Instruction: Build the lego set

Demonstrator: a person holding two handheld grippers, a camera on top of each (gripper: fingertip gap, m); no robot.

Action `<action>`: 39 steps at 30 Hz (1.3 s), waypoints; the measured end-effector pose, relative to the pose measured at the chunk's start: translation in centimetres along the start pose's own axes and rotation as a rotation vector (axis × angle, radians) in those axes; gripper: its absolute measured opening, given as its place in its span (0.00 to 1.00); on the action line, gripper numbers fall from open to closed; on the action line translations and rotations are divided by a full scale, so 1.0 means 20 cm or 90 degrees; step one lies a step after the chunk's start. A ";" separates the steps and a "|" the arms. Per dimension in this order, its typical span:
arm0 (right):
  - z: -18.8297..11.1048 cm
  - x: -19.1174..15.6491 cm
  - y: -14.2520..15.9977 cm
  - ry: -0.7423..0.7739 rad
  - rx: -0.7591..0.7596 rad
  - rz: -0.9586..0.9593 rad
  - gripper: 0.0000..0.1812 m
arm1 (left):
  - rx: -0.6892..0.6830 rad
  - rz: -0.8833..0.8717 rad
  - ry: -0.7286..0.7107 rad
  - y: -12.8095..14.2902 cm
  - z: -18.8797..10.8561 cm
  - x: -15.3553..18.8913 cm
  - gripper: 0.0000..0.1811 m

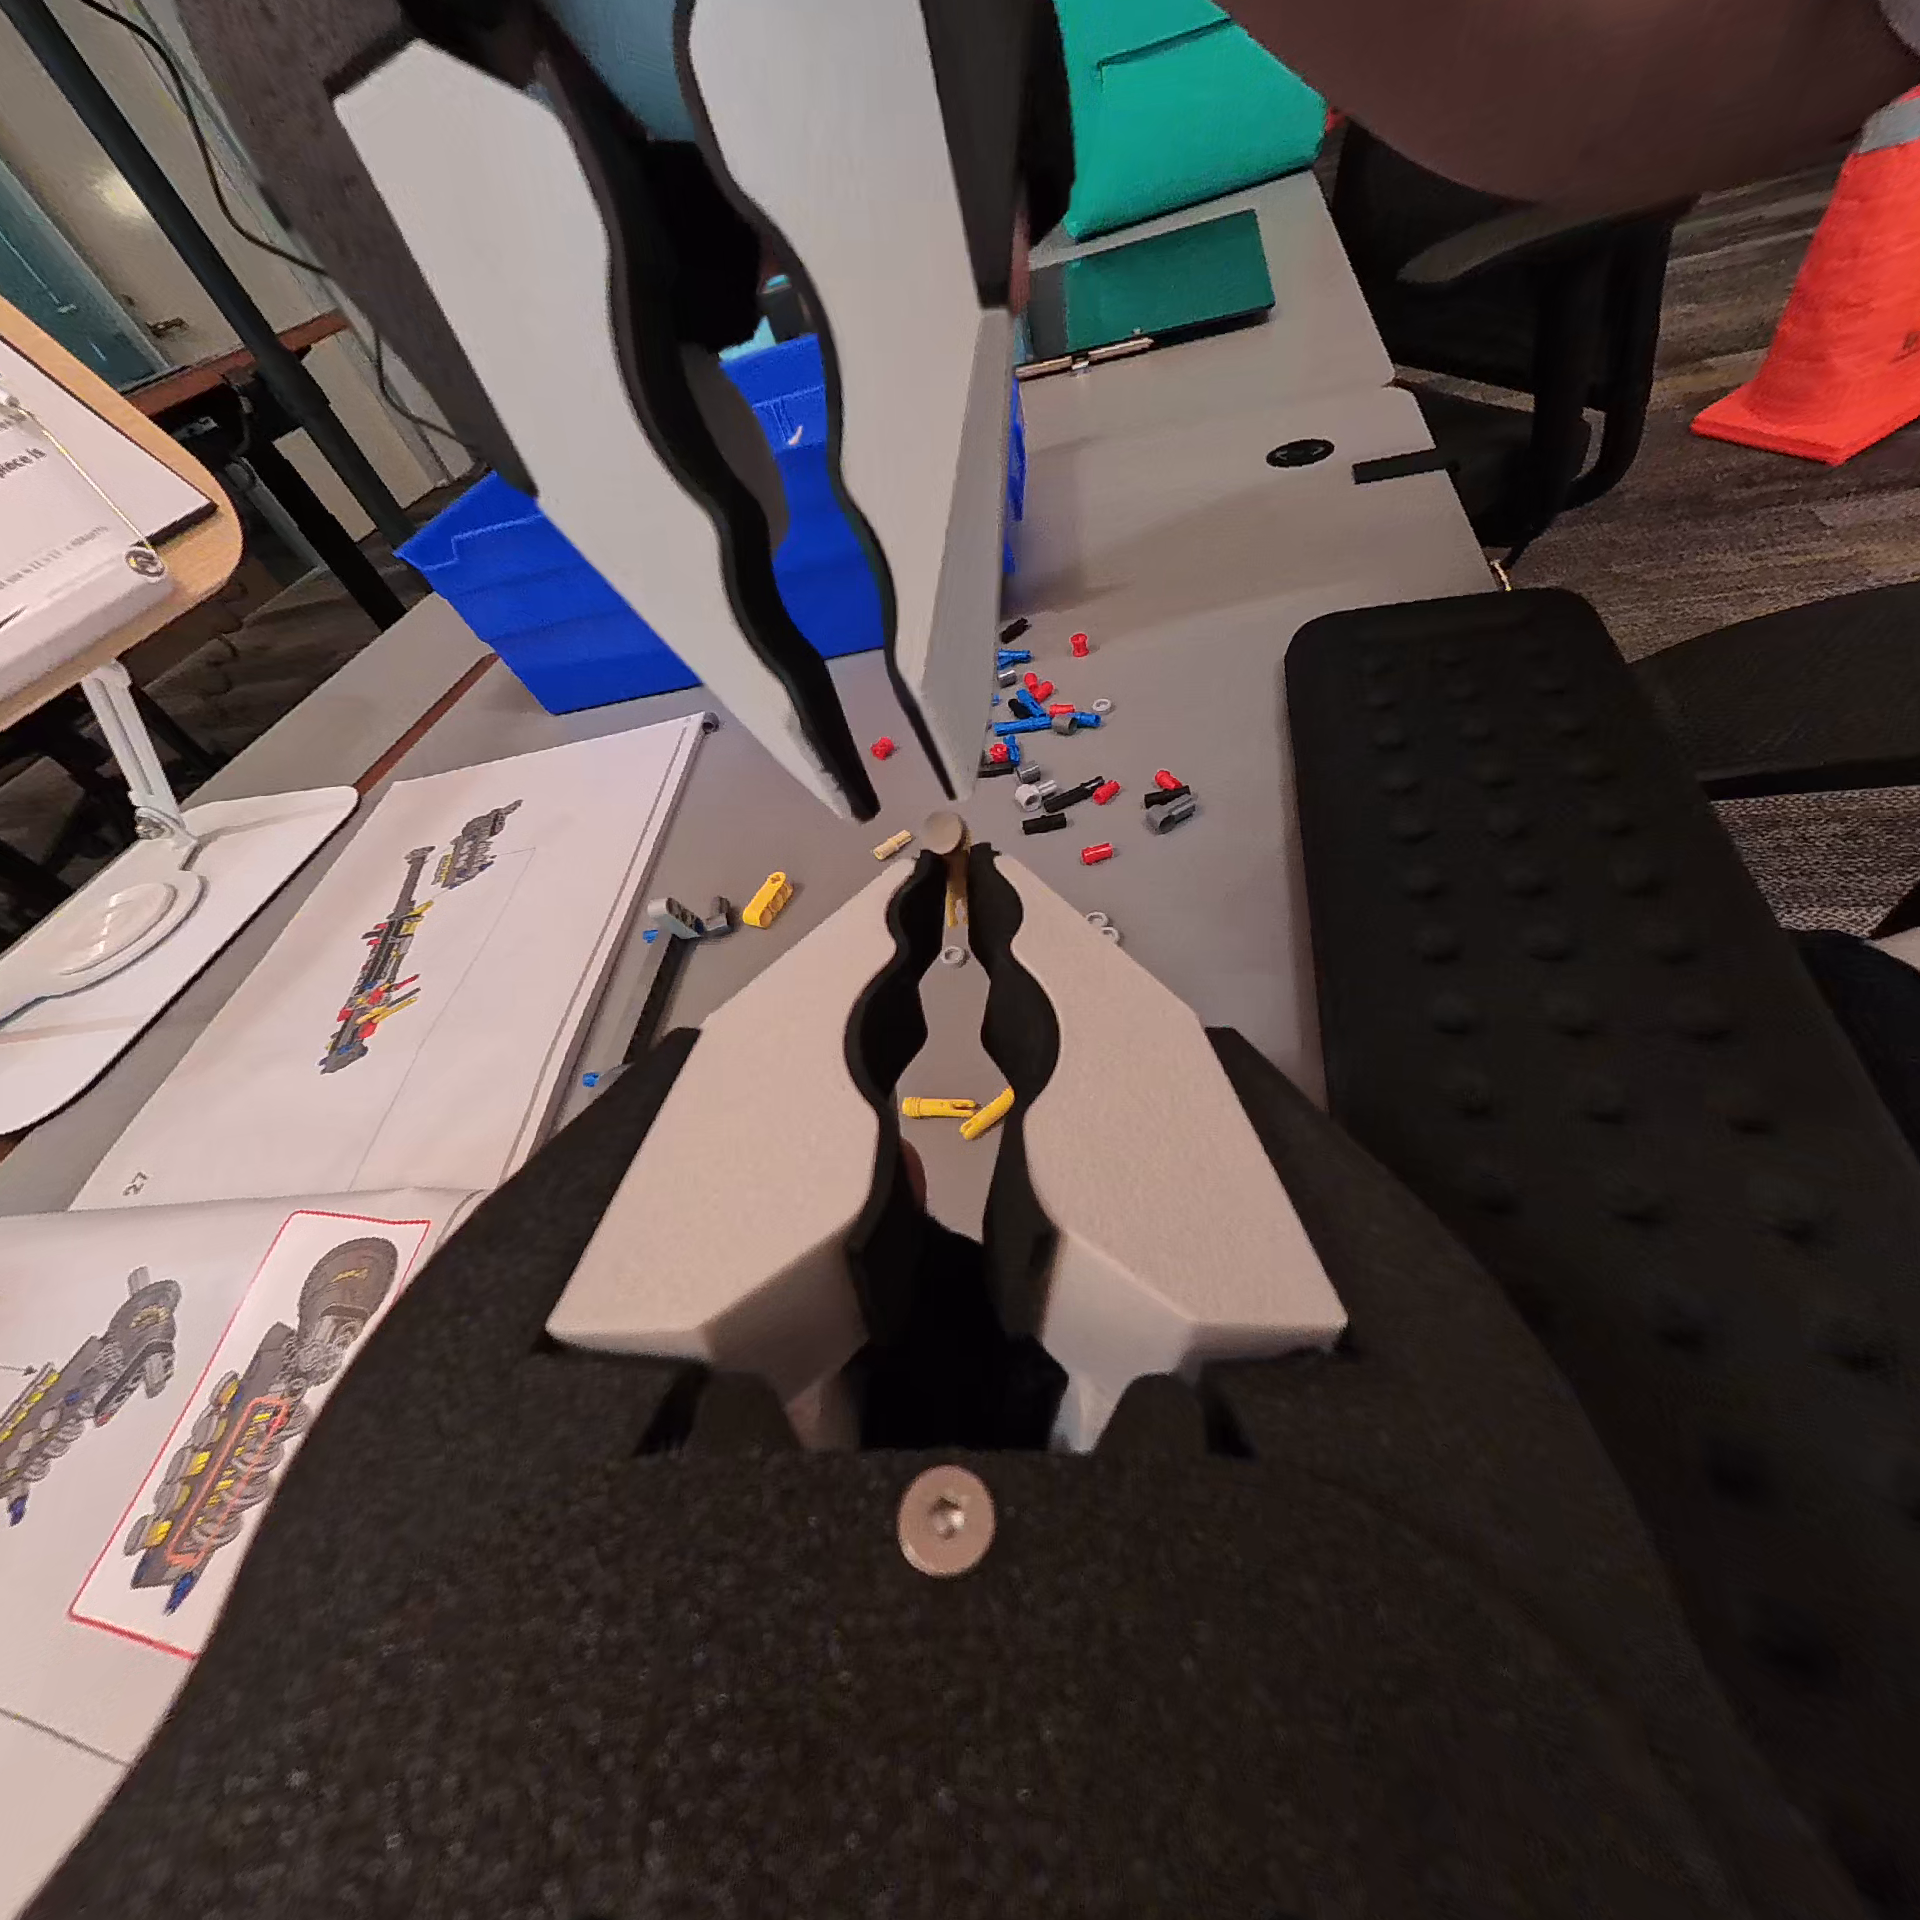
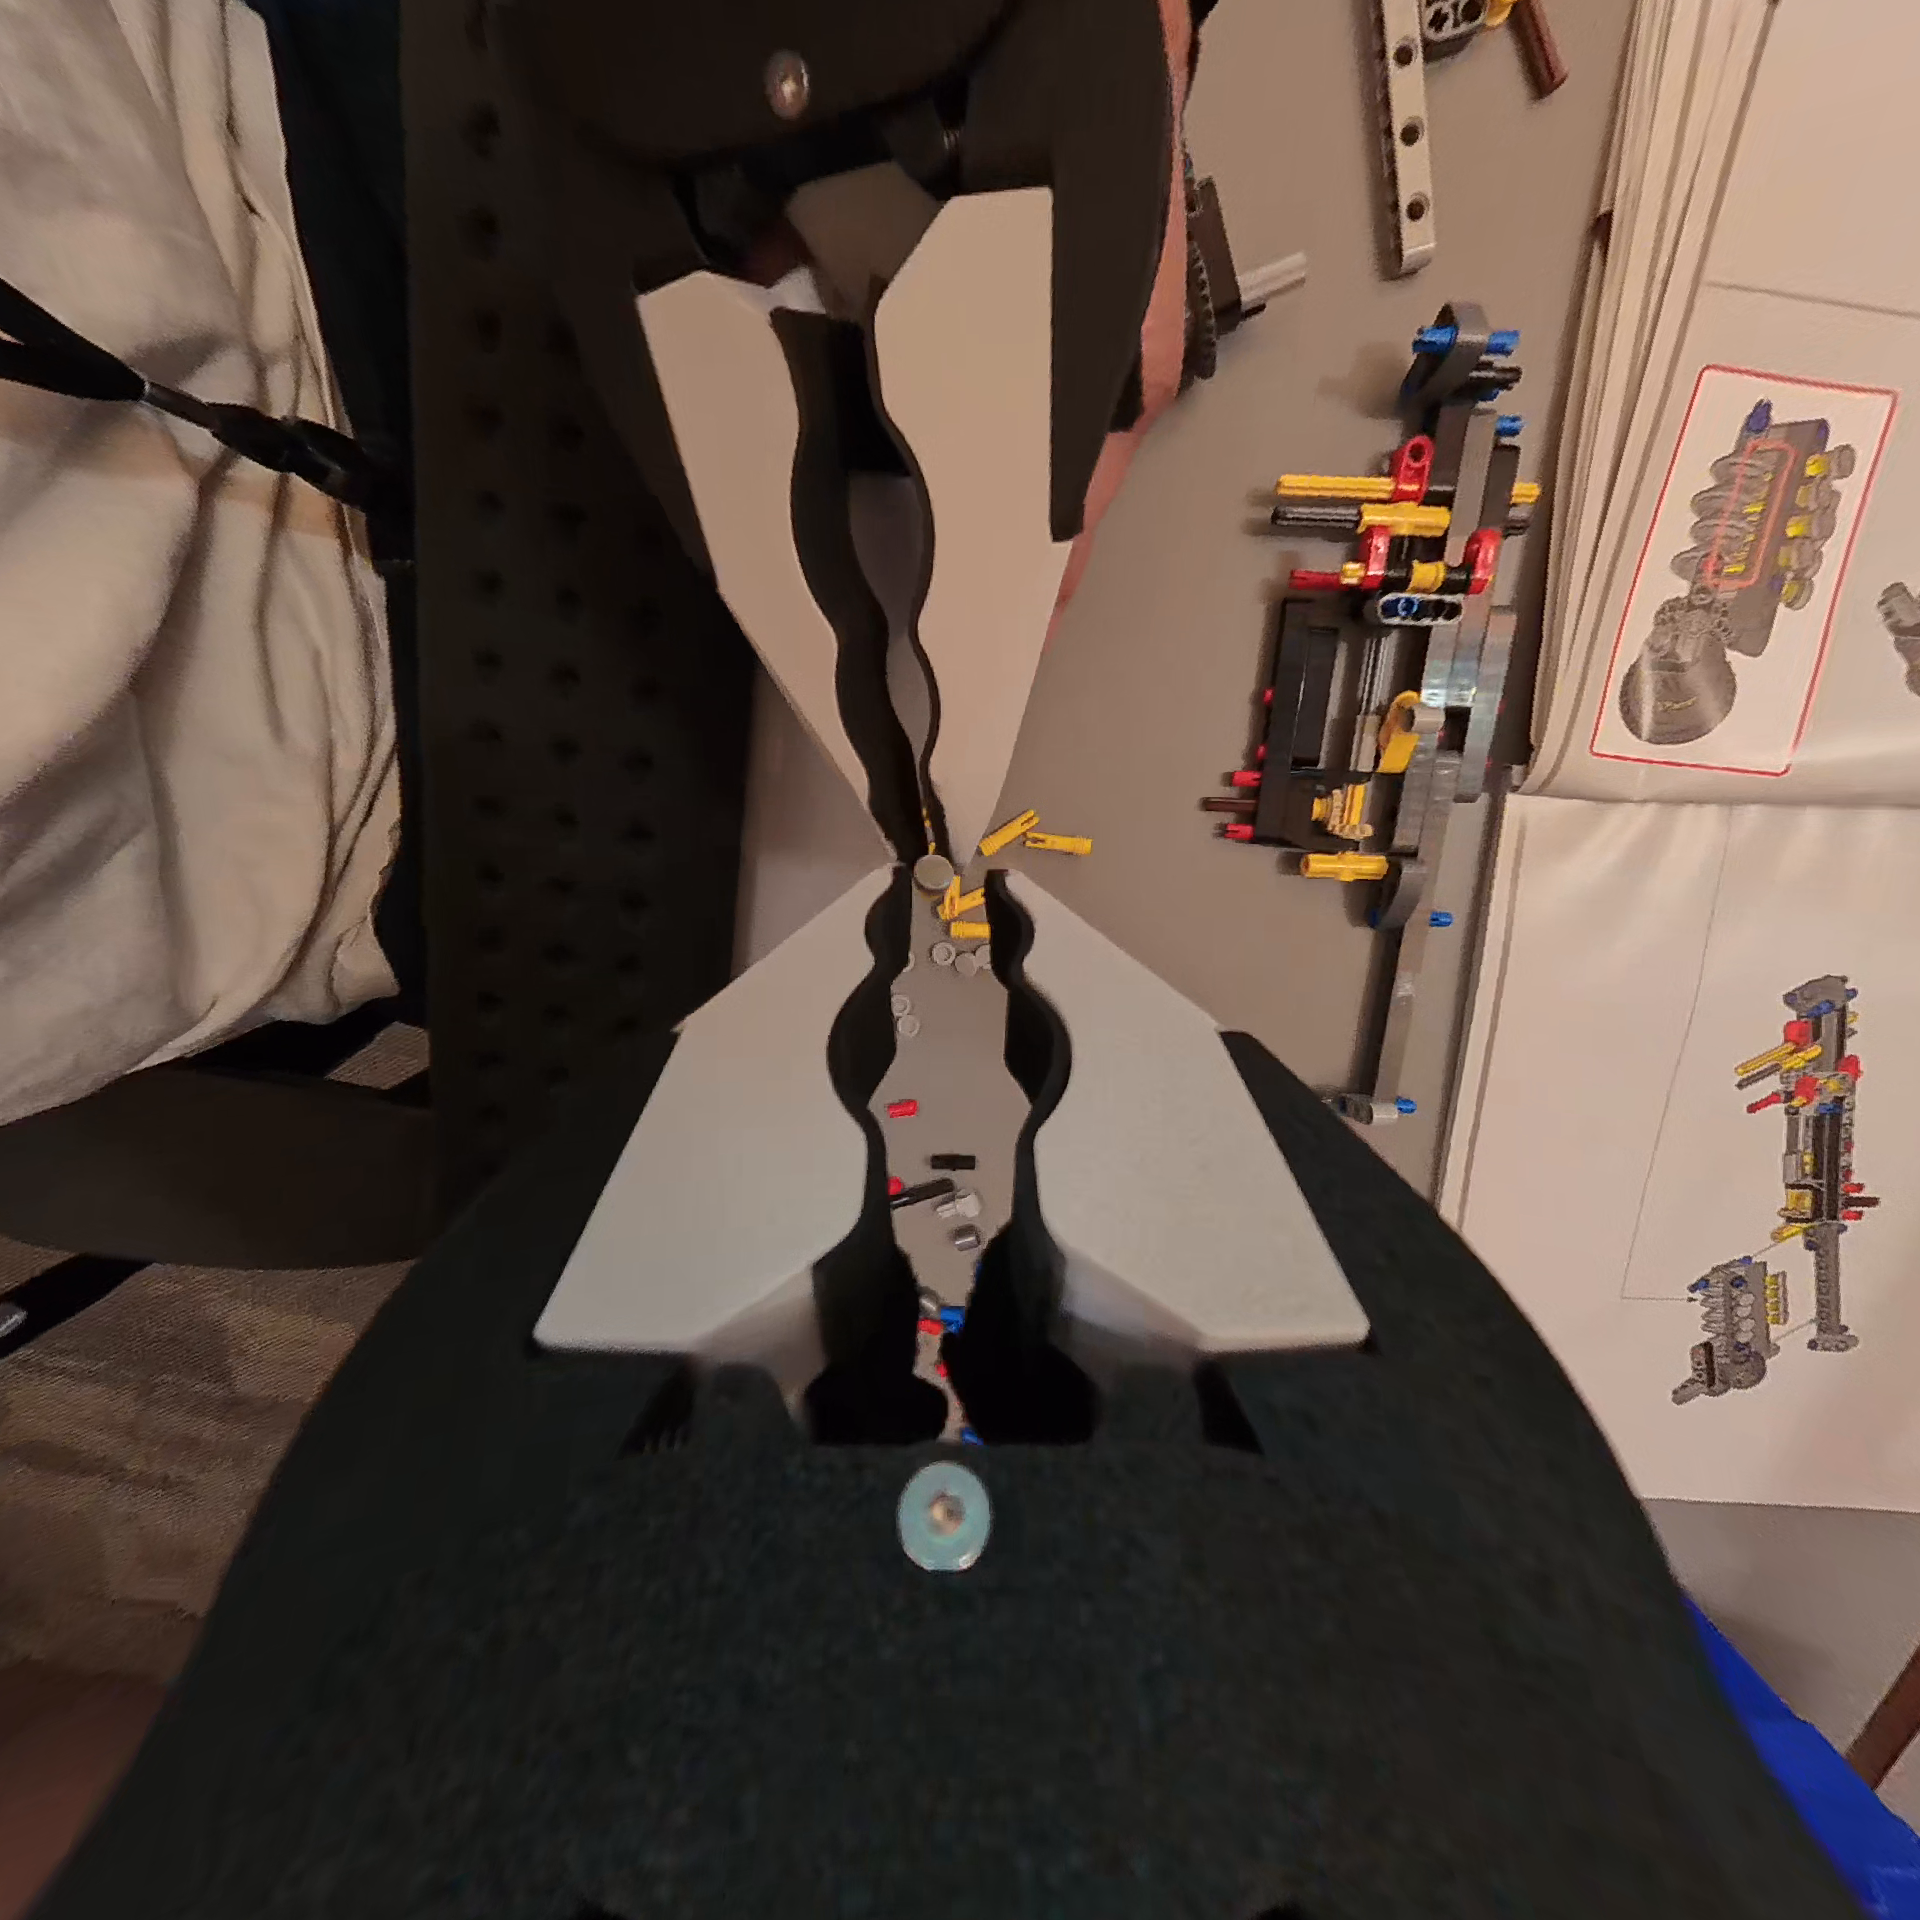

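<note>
My left gripper [image 1: 948, 854] is shut on a small yellow pin [image 1: 954, 896] that has a grey round piece [image 1: 943, 831] at its far end. In the right wrist view the left gripper comes down from the top, with the grey round piece [image 2: 932, 871] at its tips. My right gripper [image 2: 940, 878] is narrowly open, its tips on either side of the grey piece, not clearly touching it. In the left wrist view the right gripper [image 1: 912, 802] comes from above, tip to tip with the left. A partly built lego assembly [image 2: 1392, 644] lies on the grey table [image 1: 1195, 582].
Loose red, blue, black and grey pieces [image 1: 1049, 717] are scattered beyond the grippers, and yellow pins [image 1: 940, 1107] lie under my left gripper. An open instruction booklet [image 1: 416, 987] is on the left, a blue bin [image 1: 540, 603] behind, a black chair armrest [image 1: 1558, 1039] on the right. Both grippers' tips are roughly 15 centimeters from the partly built lego assembly [image 2: 1392, 644].
</note>
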State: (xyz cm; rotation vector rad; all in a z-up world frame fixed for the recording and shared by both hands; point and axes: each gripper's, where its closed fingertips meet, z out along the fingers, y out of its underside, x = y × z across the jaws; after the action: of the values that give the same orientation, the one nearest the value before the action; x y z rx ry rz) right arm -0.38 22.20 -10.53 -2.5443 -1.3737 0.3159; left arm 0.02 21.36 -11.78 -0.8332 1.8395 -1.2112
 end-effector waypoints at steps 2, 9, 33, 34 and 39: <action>0.01 -0.01 0.01 -0.019 -0.008 0.006 0.08 | 0.004 0.002 -0.002 -0.01 0.00 0.00 0.02; 0.02 -0.04 -0.01 -0.034 -0.007 -0.005 0.06 | 0.006 0.008 -0.001 -0.01 0.00 0.00 0.02; -0.13 0.09 -0.10 0.191 0.401 -0.016 0.04 | 0.082 -0.164 0.017 -0.08 -0.07 -0.12 0.02; -0.14 0.10 -0.10 0.225 0.445 -0.015 0.04 | 0.092 -0.179 0.024 -0.09 -0.08 -0.12 0.02; -0.13 0.07 -0.11 0.261 0.526 -0.033 0.04 | 0.098 -0.191 0.036 -0.10 -0.08 -0.12 0.02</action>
State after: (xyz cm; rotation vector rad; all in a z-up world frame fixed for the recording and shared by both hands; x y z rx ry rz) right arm -0.57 24.20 -7.44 -1.7576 -0.8913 0.2577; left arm -0.02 23.47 -8.98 -1.0213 1.6798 -1.5569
